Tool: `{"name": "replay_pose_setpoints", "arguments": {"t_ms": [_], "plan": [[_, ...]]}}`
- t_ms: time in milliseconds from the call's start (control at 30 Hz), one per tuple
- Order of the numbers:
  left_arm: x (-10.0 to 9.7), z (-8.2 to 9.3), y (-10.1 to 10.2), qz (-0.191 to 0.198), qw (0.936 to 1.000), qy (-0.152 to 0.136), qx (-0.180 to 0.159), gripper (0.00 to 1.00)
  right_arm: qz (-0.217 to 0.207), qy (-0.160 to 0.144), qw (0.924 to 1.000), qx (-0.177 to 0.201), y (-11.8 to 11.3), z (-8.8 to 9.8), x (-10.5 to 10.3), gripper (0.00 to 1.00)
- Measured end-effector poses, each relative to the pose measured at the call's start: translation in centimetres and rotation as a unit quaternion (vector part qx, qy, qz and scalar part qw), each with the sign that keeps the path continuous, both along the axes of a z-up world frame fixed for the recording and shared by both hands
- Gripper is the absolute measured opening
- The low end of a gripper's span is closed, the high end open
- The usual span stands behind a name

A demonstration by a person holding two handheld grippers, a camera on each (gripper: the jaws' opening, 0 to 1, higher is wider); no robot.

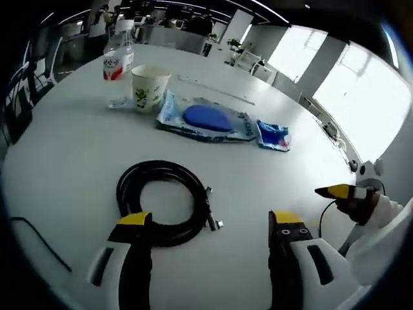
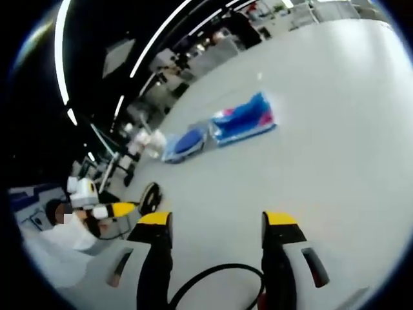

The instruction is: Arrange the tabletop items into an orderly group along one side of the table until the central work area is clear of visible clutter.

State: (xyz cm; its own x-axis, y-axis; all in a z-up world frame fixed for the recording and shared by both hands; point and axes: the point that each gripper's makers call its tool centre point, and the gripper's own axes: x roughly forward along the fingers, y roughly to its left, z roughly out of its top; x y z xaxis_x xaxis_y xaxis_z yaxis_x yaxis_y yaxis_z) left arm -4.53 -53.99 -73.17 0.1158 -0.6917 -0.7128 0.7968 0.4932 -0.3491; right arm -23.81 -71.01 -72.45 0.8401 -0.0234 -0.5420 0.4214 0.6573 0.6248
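A coiled black cable (image 1: 161,200) lies on the white table (image 1: 71,148), just beyond my left gripper (image 1: 211,223), which is open and holds nothing. Farther off stand a paper cup (image 1: 150,87) and a water bottle (image 1: 119,55). A large blue packet (image 1: 206,119) and a small blue packet (image 1: 272,134) lie to their right. My right gripper (image 2: 216,223) is open above bare table, and its yellow tip (image 1: 342,192) enters the left gripper view. In the right gripper view the small packet (image 2: 244,119), large packet (image 2: 184,143), cup (image 2: 155,139) and coil (image 2: 150,197) lie ahead and to the left.
A thin black wire (image 2: 216,274) arcs between my right jaws near the bottom. Another thin wire (image 1: 39,239) runs off the table's near left. A clear wrapper (image 1: 119,102) lies beside the cup. A person in white holds the left gripper (image 2: 119,208). Office desks stand beyond the table.
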Motion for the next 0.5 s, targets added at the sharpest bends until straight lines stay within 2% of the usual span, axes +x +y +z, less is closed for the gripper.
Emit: {"name": "replay_pose_setpoints", "arguments": {"t_ms": [133,200,267,333,467,500], "plan": [[0.3,-0.3,0.2,0.000,0.9999,-0.006,0.010,0.73,-0.011,-0.002,0.9999,0.005,-0.2,0.0,-0.2,0.53],[0.4,-0.6,0.4,-0.012,0.9994,-0.018,0.027,0.72,-0.014,-0.001,0.9999,0.007,-0.2,0.0,-0.2,0.53],[0.5,-0.7,0.6,-0.019,0.9984,-0.033,0.042,0.69,-0.015,-0.003,0.9998,0.010,-0.1,0.0,-0.2,0.53],[0.5,-0.7,0.6,-0.023,0.9981,-0.037,0.043,0.66,-0.018,-0.005,0.9998,0.011,-0.1,0.0,-0.3,0.53],[0.1,-1.8,1.1,-0.058,0.9937,-0.051,0.081,0.65,-0.030,-0.005,0.9992,0.026,0.0,-0.4,-0.7,0.53],[0.2,-2.0,1.2,-0.071,0.9914,-0.063,0.090,0.65,-0.036,-0.005,0.9989,0.029,-0.2,-0.4,-0.8,0.53]]}}
